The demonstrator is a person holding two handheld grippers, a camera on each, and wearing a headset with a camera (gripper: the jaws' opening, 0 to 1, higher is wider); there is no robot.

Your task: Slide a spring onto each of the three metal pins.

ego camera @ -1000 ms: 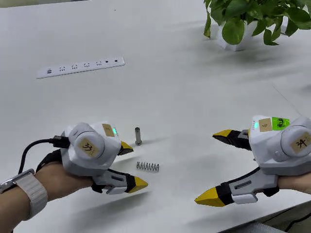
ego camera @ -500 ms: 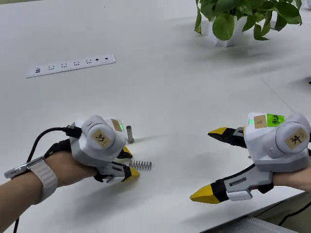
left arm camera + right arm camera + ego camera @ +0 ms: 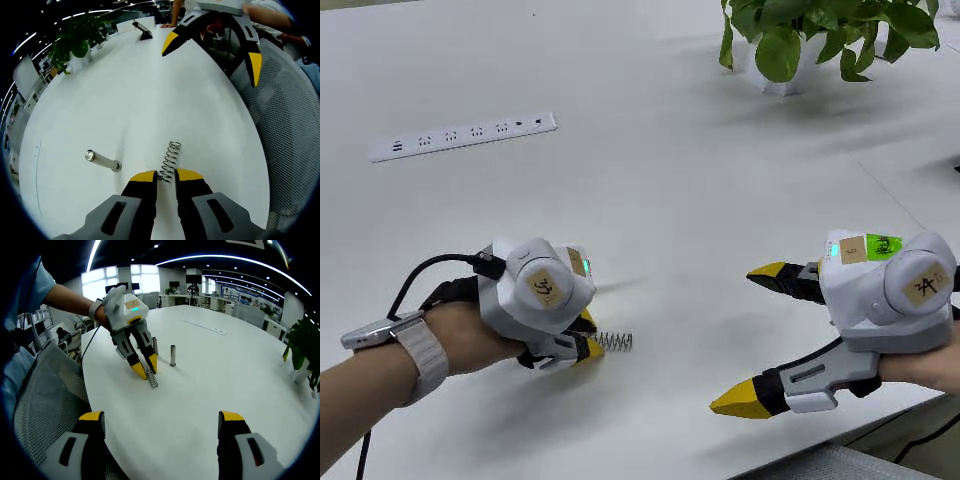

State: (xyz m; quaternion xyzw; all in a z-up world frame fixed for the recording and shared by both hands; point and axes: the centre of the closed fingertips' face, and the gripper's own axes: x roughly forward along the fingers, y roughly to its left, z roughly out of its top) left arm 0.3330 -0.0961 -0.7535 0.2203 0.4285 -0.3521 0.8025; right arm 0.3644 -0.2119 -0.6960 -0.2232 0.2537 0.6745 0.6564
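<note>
— Well, where is the spring [image 3: 170,156]?
— Lower centre of the left gripper view, flat on the counter [image 3: 150,90], its near end clamped by the left gripper [image 3: 165,175] fingers.
— And the right gripper [image 3: 161,416]?
— Fingers wide apart.

Layout on the table [image 3: 670,200], front to back.
Near front edge, spring [image 3: 170,160] flat, one end between tips of left gripper [image 3: 166,176]; pin [image 3: 102,161] upright just left of spring (apart, not touching). Right gripper [image 3: 745,338] well off to the right, over front edge. Farther back at left, strip [image 3: 465,135]; at back right, plant [image 3: 800,35].
</note>
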